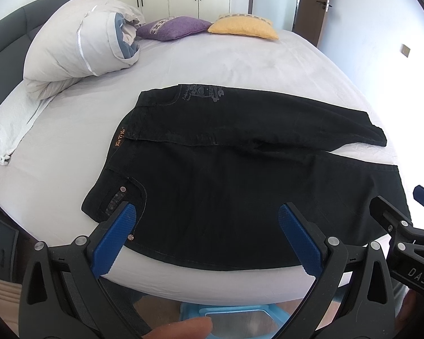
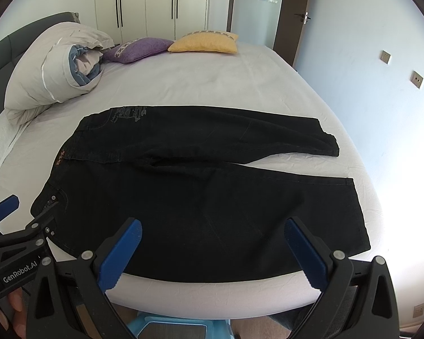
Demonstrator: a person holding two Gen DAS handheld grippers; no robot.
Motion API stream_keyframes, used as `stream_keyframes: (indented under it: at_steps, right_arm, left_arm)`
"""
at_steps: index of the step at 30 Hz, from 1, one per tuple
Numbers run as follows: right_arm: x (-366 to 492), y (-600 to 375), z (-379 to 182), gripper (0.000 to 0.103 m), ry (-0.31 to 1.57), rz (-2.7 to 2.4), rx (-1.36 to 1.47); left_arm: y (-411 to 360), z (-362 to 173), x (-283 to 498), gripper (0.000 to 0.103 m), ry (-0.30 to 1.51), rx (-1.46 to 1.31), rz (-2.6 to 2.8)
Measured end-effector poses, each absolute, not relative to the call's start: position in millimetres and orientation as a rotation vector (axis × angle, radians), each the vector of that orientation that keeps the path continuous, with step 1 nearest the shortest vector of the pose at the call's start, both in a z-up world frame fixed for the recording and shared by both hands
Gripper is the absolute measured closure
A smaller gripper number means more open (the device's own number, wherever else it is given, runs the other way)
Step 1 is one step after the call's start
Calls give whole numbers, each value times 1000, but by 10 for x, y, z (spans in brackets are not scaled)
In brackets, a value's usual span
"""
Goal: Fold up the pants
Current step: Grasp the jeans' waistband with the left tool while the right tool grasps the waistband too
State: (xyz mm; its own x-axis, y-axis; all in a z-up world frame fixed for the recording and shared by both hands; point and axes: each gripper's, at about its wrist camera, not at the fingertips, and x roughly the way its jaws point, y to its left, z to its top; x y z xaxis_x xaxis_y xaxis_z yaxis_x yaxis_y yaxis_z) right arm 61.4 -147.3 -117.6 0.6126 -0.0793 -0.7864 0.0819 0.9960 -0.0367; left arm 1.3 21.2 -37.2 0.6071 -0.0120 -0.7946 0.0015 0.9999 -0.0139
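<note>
Black jeans [image 1: 226, 175] lie flat on the bed, waistband to the left, both legs running right and spread slightly apart. In the right wrist view the jeans [image 2: 206, 197] fill the near half of the mattress. My left gripper [image 1: 206, 226] hangs open over the near leg by the front pocket, its blue pads [image 1: 118, 237] wide apart with nothing between them. My right gripper [image 2: 212, 243] is open too, hovering above the near leg close to the bed's front edge. Each gripper shows in the other's view: the right gripper [image 1: 404, 220] at far right, the left gripper [image 2: 22, 226] at far left.
A rolled white duvet [image 1: 79, 45] lies at the back left of the bed [image 1: 240, 62]. A purple cushion [image 1: 175, 28] and a yellow cushion [image 1: 243, 26] sit at the far edge. A blue stool [image 2: 178, 325] stands below the near edge. Wardrobe doors and a wall are behind.
</note>
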Motion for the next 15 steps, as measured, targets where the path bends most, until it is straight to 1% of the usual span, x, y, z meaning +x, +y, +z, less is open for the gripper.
stream_keyframes:
  at_steps: [4, 8, 10, 13, 15]
  right_arm:
    - [718, -1541, -1181, 0, 907, -36, 14]
    - [928, -1663, -1145, 0, 885, 101, 55]
    - [1093, -1734, -1137, 0, 871, 190, 77]
    - [1383, -1822, -1141, 0, 838, 320, 86]
    - [1611, -1855, -1155, 0, 834, 374, 59]
  left_arm:
    - [292, -428, 119, 0, 935, -30, -28]
    - [374, -497, 334, 0, 908, 33, -92]
    - [480, -559, 591, 0, 921, 30, -176]
    - [642, -660, 1042, 0, 1007, 47, -206]
    - [749, -664, 1328, 0, 992, 75, -202]
